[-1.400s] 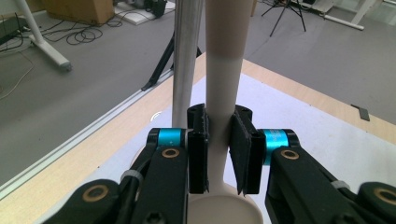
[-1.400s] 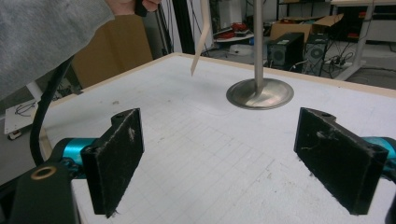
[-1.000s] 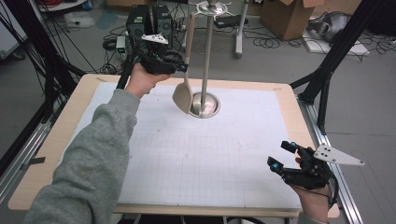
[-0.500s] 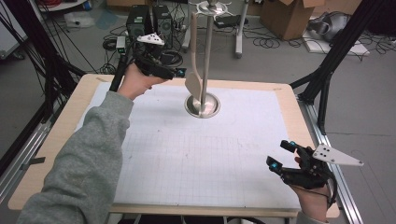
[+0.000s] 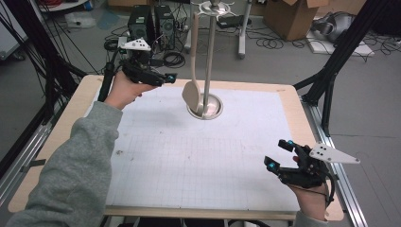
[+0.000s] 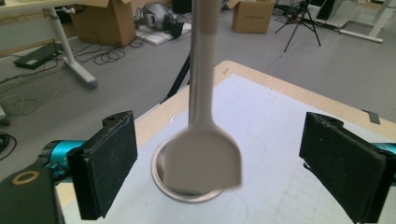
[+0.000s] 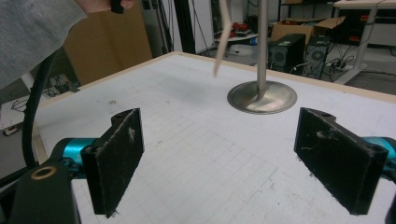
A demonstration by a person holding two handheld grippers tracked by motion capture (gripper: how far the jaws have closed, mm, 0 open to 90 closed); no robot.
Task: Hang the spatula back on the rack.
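Note:
A beige spatula (image 5: 191, 94) hangs from the top of a metal stand (image 5: 208, 56), its blade just above the round base (image 5: 215, 111). My left gripper (image 5: 166, 78) is at the table's far left, a short way left of the spatula and apart from it. Its jaws have just been opening and stand open with nothing pressed between them. In the left gripper view, the spatula (image 6: 203, 158) hangs ahead of my left gripper (image 6: 224, 154). My right gripper (image 5: 278, 154) rests open at the near right, empty, also seen as right gripper (image 7: 219, 149).
A white gridded mat (image 5: 189, 161) covers the wooden table (image 5: 288, 94). Black frame struts (image 5: 331, 71) rise at the right and left sides. Cardboard boxes (image 5: 293, 16), computer towers (image 5: 146, 23) and cables lie on the floor beyond the far edge.
My left gripper has let go of the spatula's handle, opened, and drawn back to the left. The spatula now hangs free on the stand. The right gripper has stayed put.

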